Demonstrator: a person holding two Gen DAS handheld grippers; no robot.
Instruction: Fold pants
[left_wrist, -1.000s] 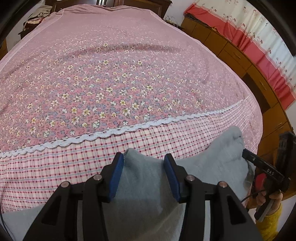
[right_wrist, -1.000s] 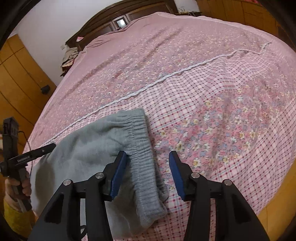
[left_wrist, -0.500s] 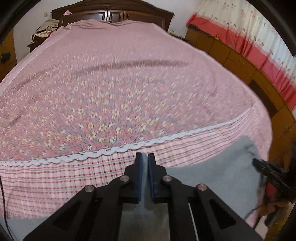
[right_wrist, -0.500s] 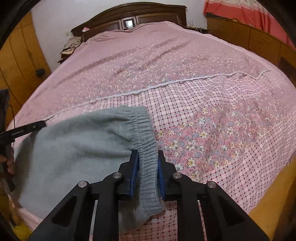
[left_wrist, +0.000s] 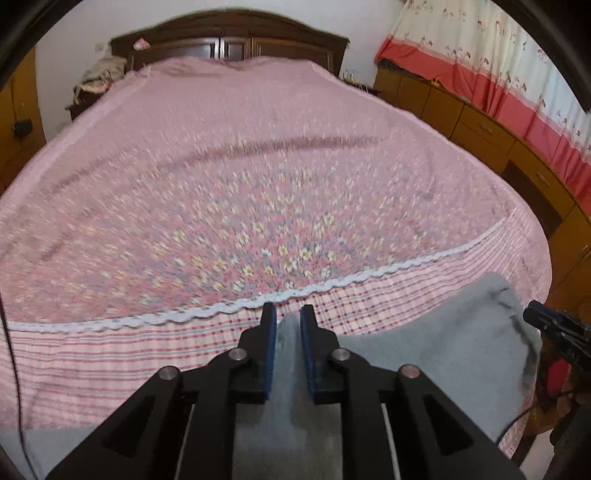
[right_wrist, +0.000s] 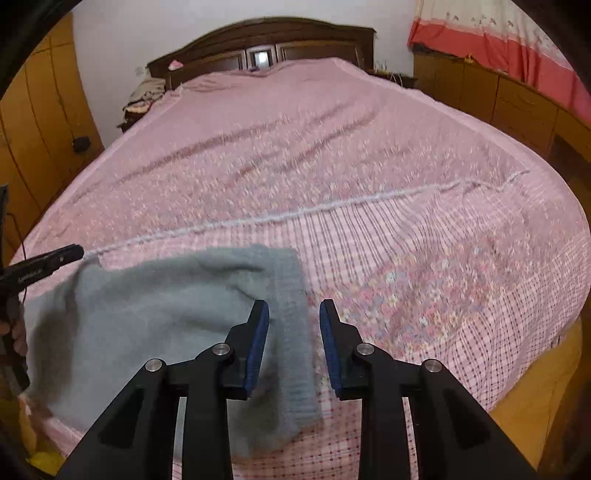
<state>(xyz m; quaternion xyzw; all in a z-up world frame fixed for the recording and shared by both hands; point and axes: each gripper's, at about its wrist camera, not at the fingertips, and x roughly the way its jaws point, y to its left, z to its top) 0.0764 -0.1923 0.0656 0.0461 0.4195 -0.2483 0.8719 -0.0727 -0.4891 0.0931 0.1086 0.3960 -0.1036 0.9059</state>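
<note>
Bed (left_wrist: 258, 166): pink floral cover, the folding surface.
Pants (right_wrist: 155, 306): grey, at near edge, lifted for folding.
Right tongs (right_wrist: 293, 343): opening, waistband between, pads not clearly pressing.
Left tongs (left_wrist: 288, 350): opening, pinching a fabric ridge.

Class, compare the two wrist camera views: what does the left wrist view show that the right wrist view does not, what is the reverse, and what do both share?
Only the left wrist view shows the left gripper head-on, its jaws opening with a ridge of the grey pants between them, and the scalloped white lace trim sharply.

Only the right wrist view shows the ribbed waistband between the opening jaws of the right gripper, and the flowered patch on the checked border.

Both show the pants, the pink bedspread, the dark headboard and the red-banded curtain.
</note>
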